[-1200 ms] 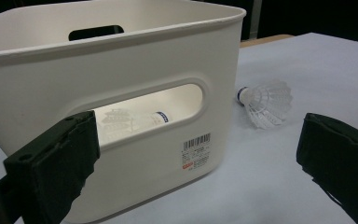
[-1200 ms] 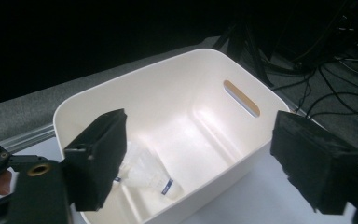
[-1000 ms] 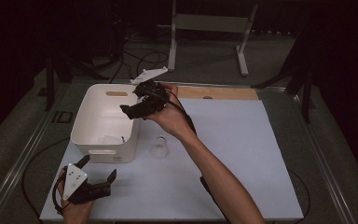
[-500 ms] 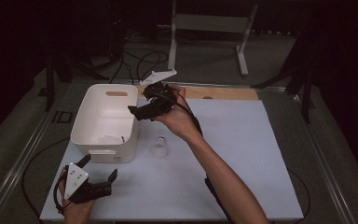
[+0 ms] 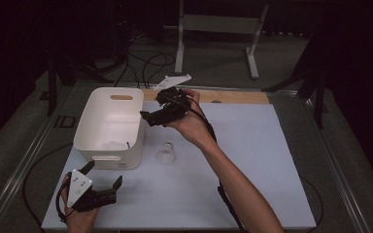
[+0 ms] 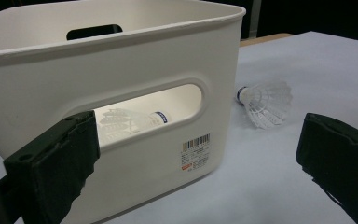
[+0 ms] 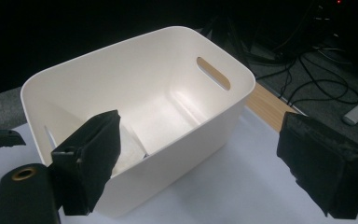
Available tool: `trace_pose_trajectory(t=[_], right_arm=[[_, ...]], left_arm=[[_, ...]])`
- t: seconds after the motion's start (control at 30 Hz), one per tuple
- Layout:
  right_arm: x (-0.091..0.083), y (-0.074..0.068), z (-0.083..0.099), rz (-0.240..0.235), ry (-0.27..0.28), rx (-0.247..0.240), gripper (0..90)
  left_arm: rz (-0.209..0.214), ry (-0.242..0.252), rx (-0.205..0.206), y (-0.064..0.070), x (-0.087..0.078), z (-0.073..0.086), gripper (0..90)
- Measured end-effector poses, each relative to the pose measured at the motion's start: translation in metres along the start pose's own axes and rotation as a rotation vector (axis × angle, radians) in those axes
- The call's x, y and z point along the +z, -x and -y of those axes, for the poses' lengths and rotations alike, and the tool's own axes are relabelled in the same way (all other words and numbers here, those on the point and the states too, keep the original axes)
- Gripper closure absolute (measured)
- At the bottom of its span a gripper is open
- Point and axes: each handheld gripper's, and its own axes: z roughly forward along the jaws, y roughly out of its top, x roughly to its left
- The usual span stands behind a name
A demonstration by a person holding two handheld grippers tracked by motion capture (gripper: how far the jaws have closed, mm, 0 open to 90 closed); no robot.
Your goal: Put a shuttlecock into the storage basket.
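1. One white table top [image 5: 272, 160] carries everything, with a wooden strip along its far edge.
2. The white plastic bin [image 5: 109, 127] stands on the left part of the table, upright, with slot handles in its near and far walls. In the left gripper view a barcode label sits on its near wall [image 6: 135, 154] below the slot.
3. The right gripper [image 5: 156, 115] is held in the air beside the bin's right rim, tilted toward the bin. In the right gripper view its jaws stand wide apart with nothing between them [image 7: 196, 163], and the open bin lies below and ahead of them.
4. The left gripper [image 5: 102, 187] rests low at the table's near left corner, in front of the bin's near wall, in the person's left hand [image 5: 77, 216]. In the left gripper view its jaws are spread wide and grasp nothing [image 6: 191, 177].
5. The loose shuttlecock [image 5: 165, 153] lies on its side on the table, just to the right of the bin's near right corner and apart from it. In the left gripper view its cork end with a blue band points toward the bin [image 6: 265, 102].
6. The second shuttlecock [image 6: 130, 122] lies inside the bin, seen through the near handle slot in the left gripper view; in the high view it shows as a pale shape on the bin floor [image 5: 114, 144].
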Motion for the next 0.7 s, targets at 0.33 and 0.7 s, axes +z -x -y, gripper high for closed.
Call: trace_pose_trajectory(t=[0.33, 0.7], right_arm=[[-0.001, 0.001, 0.010, 0.015, -0.006, 0.009, 12.6], [0.000, 0.005, 0.024, 0.016, -0.018, 0.029, 12.9]], left_arm=[[0.000, 0.003, -0.004, 0.000, 0.000, 0.000, 0.0], [0.000, 0.000, -0.001, 0.001, 0.000, 0.000, 0.0]])
